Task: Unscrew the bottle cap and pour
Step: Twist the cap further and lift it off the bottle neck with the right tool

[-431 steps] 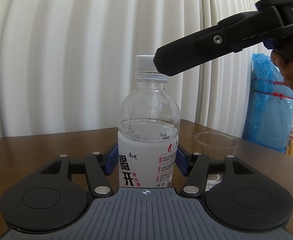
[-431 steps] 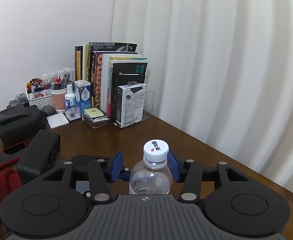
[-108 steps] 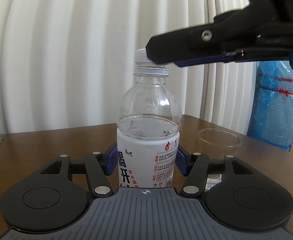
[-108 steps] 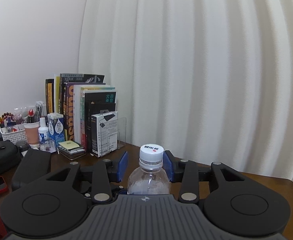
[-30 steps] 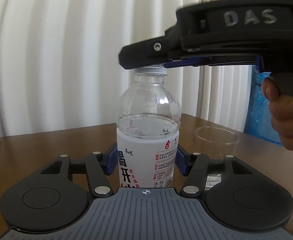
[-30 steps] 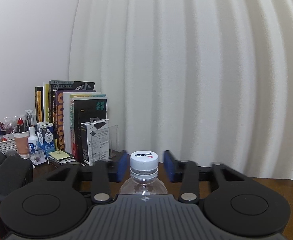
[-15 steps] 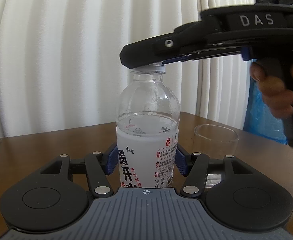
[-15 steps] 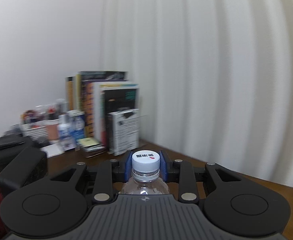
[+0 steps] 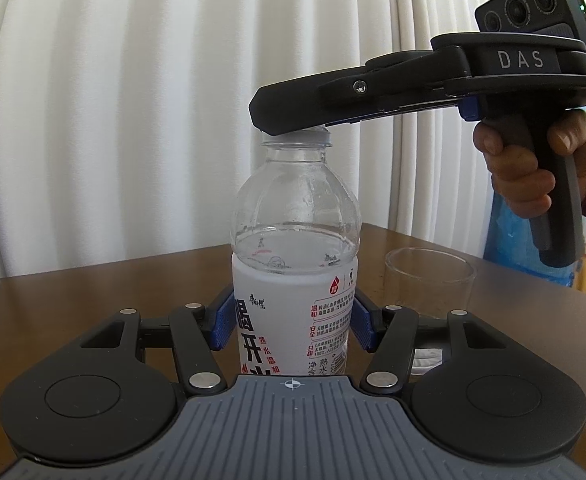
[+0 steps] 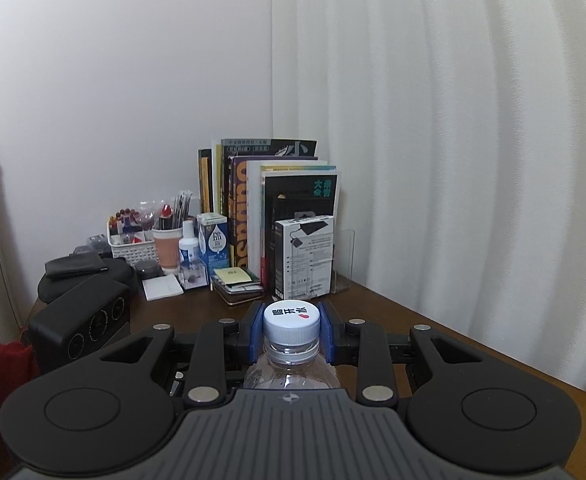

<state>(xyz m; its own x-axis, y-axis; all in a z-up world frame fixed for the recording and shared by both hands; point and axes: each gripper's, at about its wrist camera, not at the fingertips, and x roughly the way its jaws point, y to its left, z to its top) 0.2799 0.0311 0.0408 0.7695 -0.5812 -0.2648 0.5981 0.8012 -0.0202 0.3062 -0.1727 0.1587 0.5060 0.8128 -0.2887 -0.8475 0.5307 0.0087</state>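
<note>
Looking along my left gripper (image 9: 292,322), I am clamping its blue pads against the white label of the bottle (image 9: 295,276), which is standing upright on the counter (image 9: 105,292), roughly midway between its side edges. My right gripper (image 9: 289,120) is reaching in from the right and covering the bottle's top, with my right hand (image 9: 533,168) wrapping its handle. An empty clear glass (image 9: 429,280) is sitting just right of the bottle, nearer the counter's right edge.

Turning to the right wrist view, I am squeezing my right gripper (image 10: 292,330) narrowly closed on the white cap (image 10: 292,322), its blue pads pressing both sides. Beyond it, books (image 10: 269,208), a white box (image 10: 304,256) and a small basket (image 10: 131,246) are crowding the counter's far left corner by the curtain (image 10: 453,160).
</note>
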